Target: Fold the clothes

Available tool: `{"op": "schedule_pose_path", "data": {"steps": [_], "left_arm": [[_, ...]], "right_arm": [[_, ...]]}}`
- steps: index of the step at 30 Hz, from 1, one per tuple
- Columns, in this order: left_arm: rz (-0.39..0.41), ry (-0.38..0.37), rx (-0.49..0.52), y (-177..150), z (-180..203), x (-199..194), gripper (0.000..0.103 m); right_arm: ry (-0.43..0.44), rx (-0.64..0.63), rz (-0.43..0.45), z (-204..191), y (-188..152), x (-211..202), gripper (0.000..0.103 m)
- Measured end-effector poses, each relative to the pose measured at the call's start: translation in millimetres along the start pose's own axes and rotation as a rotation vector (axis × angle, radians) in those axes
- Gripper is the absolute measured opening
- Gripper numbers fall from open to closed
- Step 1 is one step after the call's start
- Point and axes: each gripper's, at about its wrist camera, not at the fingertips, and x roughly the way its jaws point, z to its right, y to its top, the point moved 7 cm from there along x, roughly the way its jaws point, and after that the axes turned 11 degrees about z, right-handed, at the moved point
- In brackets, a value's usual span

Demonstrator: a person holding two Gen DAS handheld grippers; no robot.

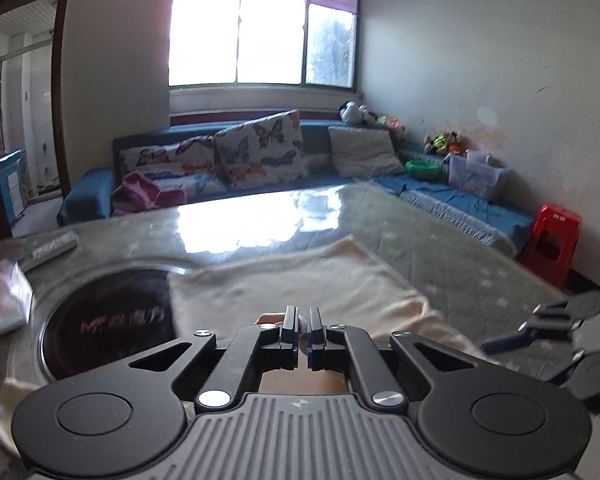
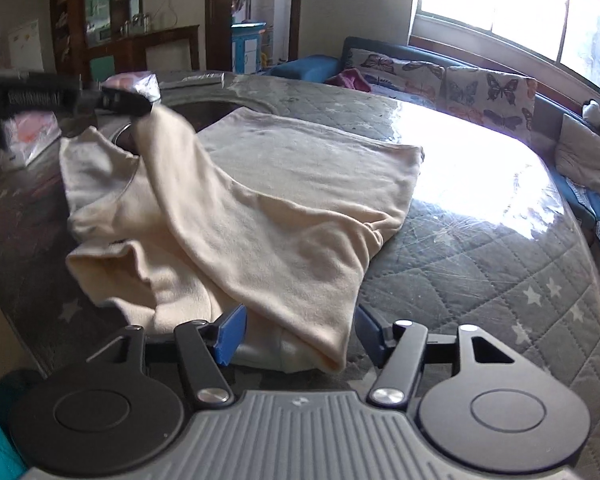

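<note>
Cream knit shirt (image 2: 260, 200), soft and limp, sprawls on my grey quilted table (image 2: 480, 264); left gripper (image 2: 140, 106) pinches its far sleeve, right gripper (image 2: 296, 332) gapes around its near hem.

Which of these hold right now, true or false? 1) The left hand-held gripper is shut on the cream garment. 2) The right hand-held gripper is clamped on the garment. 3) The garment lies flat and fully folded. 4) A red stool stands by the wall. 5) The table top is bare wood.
1) True: the left hand-held gripper is shut on a corner of the cream garment, lifting it.
2) False: the right hand-held gripper stands open, its pads either side of a garment edge without pressing on it.
3) False: one part is raised off the table and the rest is loosely spread.
4) True: the red stool stands beside the wall.
5) False: the table carries a grey quilted cover with stars under a clear sheet.
</note>
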Motion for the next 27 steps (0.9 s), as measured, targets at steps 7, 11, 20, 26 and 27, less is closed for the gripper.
{"op": "schedule_pose_path", "data": {"steps": [7, 11, 20, 26, 27], "left_arm": [[0.073, -0.048, 0.038, 43.8, 18.7, 4.3, 0.003], [0.092, -0.060, 0.046, 55.0, 24.8, 8.6, 0.003], [0.124, -0.086, 0.071, 72.5, 38.3, 12.7, 0.003], [0.104, -0.072, 0.045, 57.8, 27.4, 6.0, 0.003], [0.093, -0.070, 0.040, 51.1, 24.8, 4.2, 0.003]], "right_arm": [[-0.075, 0.010, 0.046, 6.6, 1.5, 2.4, 0.066], [-0.097, 0.002, 0.049, 14.2, -0.3, -2.2, 0.066], [-0.219, -0.069, 0.078, 19.6, 0.1, -6.3, 0.066], [-0.251, -0.071, 0.038, 33.6, -13.7, -14.2, 0.071], [-0.253, -0.066, 0.036, 36.3, -15.8, -15.2, 0.072]]}}
